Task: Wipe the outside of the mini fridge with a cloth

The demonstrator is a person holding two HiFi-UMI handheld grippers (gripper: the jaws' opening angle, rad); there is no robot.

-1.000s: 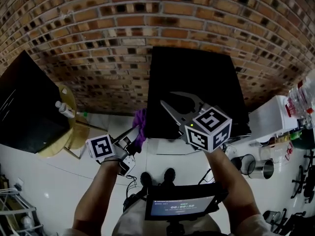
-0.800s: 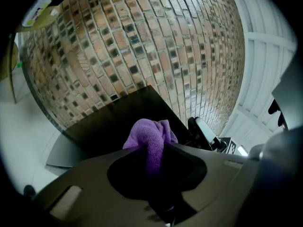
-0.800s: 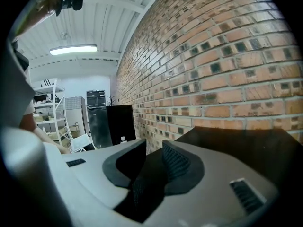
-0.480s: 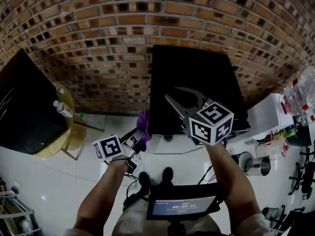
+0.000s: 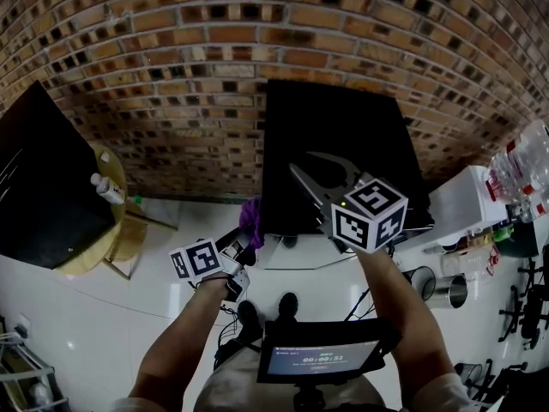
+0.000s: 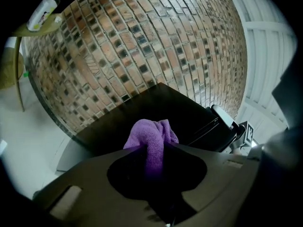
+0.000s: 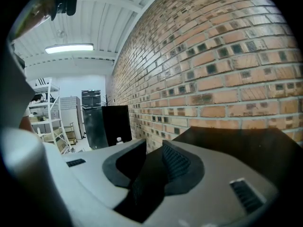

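since my left gripper (image 6: 152, 149), clamped on the purple cloth (image 6: 149, 130), has slid lower down the left side of the mini fridge (image 5: 334, 136), that wall gets wiped; my right gripper (image 7: 154, 148) waits narrowly open, empty

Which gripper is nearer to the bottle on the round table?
Left. The left gripper, holding the purple cloth, is between the bottle and the mini fridge; the right gripper is above the fridge.

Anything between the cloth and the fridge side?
Nothing visible. The cloth in the left claw is right at the fridge's left side; the right claw hovers over the top, clear.
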